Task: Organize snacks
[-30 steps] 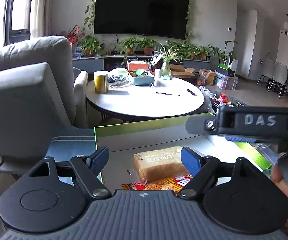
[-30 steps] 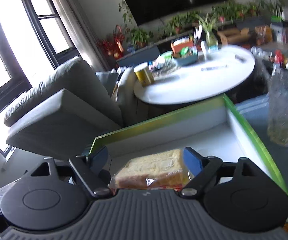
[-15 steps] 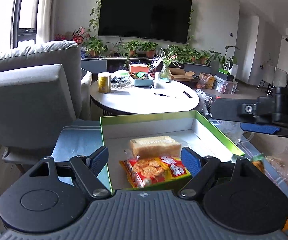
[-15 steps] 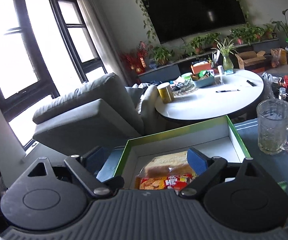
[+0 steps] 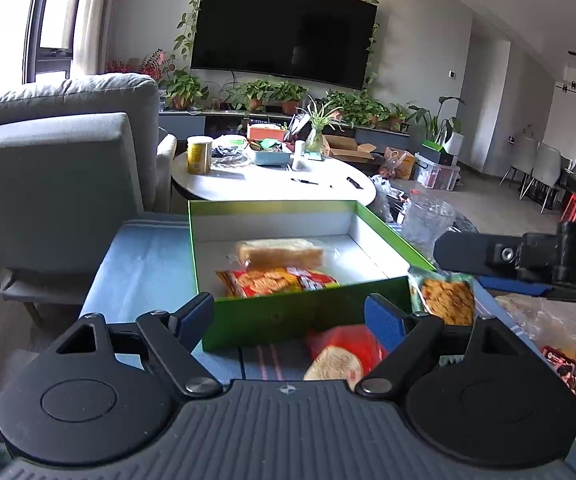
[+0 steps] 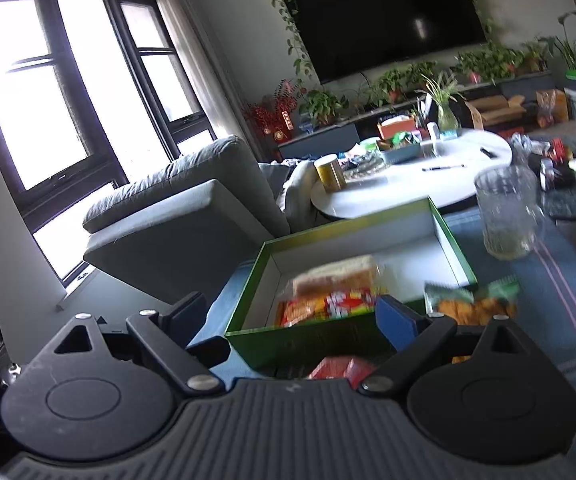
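While both tools sit short of the box, next pick is judged below:
box: green box (image 5: 300, 312) on blue tabletop (image 5: 139, 264); already holds a bread pack (image 5: 279, 251) at the back and a red biscuit pack (image 5: 275, 280) in front of it.
left tool: left tool (image 5: 288, 314) with jaws wide, just been opening, nothing between the pads.
right tool: right tool (image 6: 288, 316) with jaws parted, nothing gripped; seen from the left camera its arm reaches in above the box's right side.
loose snacks: red bag (image 5: 340, 350) on the tabletop just in front of the box's near wall, touching or nearly touching the left tool's right finger (image 5: 384, 322); green-edged cracker pack (image 5: 446, 298) beside the box's near right corner.
key relation: red bag lies below and right of the left tool's centreline, long axis unclear since the tool body hides part of it.
nearer hand: left for the red bag, right for the cracker pack, as a judgement.
risk: near wall of the box may catch a low carry.
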{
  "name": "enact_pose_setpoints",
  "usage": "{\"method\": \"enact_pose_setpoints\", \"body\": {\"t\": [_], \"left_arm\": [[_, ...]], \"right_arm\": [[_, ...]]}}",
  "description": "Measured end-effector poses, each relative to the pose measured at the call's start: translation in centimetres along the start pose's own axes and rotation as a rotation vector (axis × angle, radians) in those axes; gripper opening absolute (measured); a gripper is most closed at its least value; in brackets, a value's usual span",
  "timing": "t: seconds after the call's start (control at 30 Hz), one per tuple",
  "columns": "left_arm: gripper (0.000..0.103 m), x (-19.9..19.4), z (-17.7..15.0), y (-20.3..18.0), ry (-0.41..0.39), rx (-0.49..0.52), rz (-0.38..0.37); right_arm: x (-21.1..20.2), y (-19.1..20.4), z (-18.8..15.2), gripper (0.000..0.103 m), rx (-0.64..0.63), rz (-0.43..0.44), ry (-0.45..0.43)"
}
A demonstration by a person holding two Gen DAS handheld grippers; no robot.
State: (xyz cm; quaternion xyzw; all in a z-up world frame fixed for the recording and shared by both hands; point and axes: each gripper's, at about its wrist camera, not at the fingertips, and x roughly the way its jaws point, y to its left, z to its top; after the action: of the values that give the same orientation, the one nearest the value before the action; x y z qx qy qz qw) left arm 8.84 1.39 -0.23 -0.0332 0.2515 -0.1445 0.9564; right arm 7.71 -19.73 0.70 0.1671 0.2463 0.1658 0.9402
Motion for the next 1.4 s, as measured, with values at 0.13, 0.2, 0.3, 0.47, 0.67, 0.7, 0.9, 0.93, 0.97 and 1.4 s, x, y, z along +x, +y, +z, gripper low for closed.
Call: {"method": "enact_pose_setpoints", "body": {"t": [0.13, 0.2, 0.3, 0.47, 0.67, 0.7, 0.9, 0.93, 0.97, 1.4], "left_arm": [[0.081, -0.7, -0.9, -0.6, 0.005, 0.008, 0.014], [0.081, -1.0, -1.4, -0.6, 0.01, 0.002, 0.01], [0.081, -1.2, -1.9, -0.4, 0.023, -0.013, 0.008], [0.081, -0.5, -2.5, -0.3, 0.057, -0.032, 0.007], [0.081, 0.5, -3.0, -0.8, 0.083, -0.031, -0.014], [0.081, 0.7, -3.0, -0.9, 0.085, -0.027, -0.016], [0.081, 1.9, -2.9, -1.1, 0.086, -0.007, -0.02], [0.081, 2.2, -3.0, -1.0, 0.09, -0.008, -0.02], [0.081, 2.4, -3.1, -1.0, 0.095, -0.009, -0.019], [0.081, 5.3, -3.0, -0.8, 0.117, 0.008, -0.027]], "right_arm": [[-0.6, -0.5, -1.1, 0.065, 0.022, -0.01, 0.008], [-1.0, -1.1, -1.7, 0.065, 0.042, -0.006, 0.017], [-1.4, -2.4, -2.5, 0.065, 0.101, 0.017, 0.038], [-1.6, -3.4, -2.8, 0.065, 0.143, 0.011, 0.06], [-1.0, -3.6, -3.4, 0.065, 0.143, 0.006, 0.104], [-0.7, -3.9, -3.6, 0.065, 0.152, 0.0, 0.118], [0.7, -4.7, -4.3, 0.065, 0.213, -0.02, 0.172], [0.9, -4.8, -4.3, 0.065, 0.221, -0.027, 0.174], [1.0, -4.9, -4.2, 0.065, 0.231, -0.037, 0.175], [3.9, -5.6, -3.8, 0.064, 0.306, -0.085, 0.244]]}}
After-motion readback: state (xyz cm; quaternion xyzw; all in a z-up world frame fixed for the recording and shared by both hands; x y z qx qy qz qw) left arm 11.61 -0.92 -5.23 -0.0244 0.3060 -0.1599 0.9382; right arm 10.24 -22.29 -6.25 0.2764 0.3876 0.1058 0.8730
